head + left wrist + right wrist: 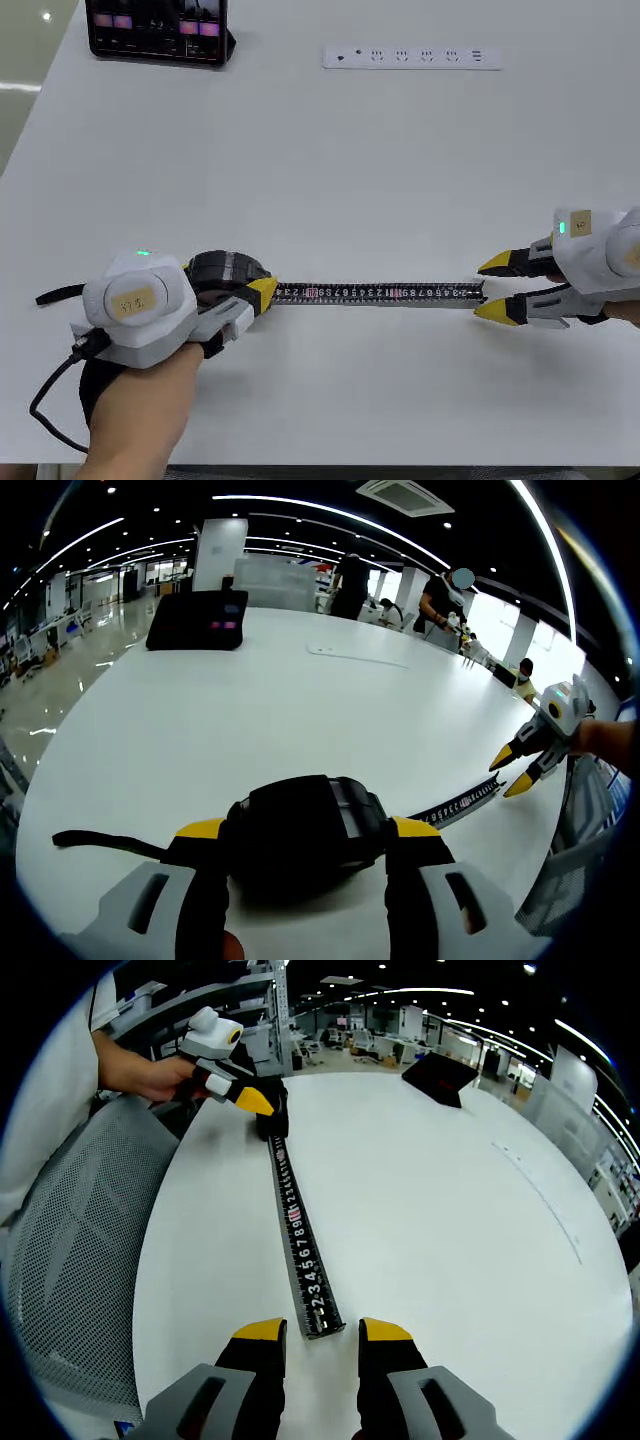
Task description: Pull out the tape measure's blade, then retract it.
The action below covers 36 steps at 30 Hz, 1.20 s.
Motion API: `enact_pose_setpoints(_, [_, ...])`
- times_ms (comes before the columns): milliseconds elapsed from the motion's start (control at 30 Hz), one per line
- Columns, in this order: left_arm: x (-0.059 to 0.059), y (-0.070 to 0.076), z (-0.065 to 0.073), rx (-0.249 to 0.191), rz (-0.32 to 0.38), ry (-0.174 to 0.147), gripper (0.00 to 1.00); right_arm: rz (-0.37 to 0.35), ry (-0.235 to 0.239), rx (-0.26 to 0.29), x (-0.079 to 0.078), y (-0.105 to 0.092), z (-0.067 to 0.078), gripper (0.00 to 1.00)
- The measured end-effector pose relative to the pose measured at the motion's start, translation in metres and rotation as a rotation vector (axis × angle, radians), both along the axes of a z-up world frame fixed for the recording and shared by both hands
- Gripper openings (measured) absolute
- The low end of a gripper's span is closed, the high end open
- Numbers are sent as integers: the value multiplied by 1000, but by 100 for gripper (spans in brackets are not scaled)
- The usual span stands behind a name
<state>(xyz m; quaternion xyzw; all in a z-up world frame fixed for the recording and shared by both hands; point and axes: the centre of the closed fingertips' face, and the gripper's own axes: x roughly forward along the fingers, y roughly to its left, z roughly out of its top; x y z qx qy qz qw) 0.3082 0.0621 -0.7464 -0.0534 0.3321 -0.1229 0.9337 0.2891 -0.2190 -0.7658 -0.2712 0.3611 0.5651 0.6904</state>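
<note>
Pull-out part looks done tbh: the blade (380,293) is laid flat on the tabletop (320,180), stretched from the case (225,270) at 9 o'clock out toward 3. The case is clamped in the left tongs (308,832). The right tongs (496,288) are spread apart, with the blade tip sat between them, not pinched. Retract is probably next. Ideally the blade gets eased back, not whipped in.

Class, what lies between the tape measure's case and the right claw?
The pulled-out blade, flat on the white table, runs from the case to the right claw; the head view shows it.
</note>
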Motion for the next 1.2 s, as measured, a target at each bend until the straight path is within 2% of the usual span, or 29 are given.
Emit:
enact_pose_setpoints(667, [1,1,-1,4,0,1,59,80,-10,-23,1,5,-6,13])
enact_pose_setpoints(1200, [2,1,-4,21,14,11,61,101,-9,-26,1,5,-7,12])
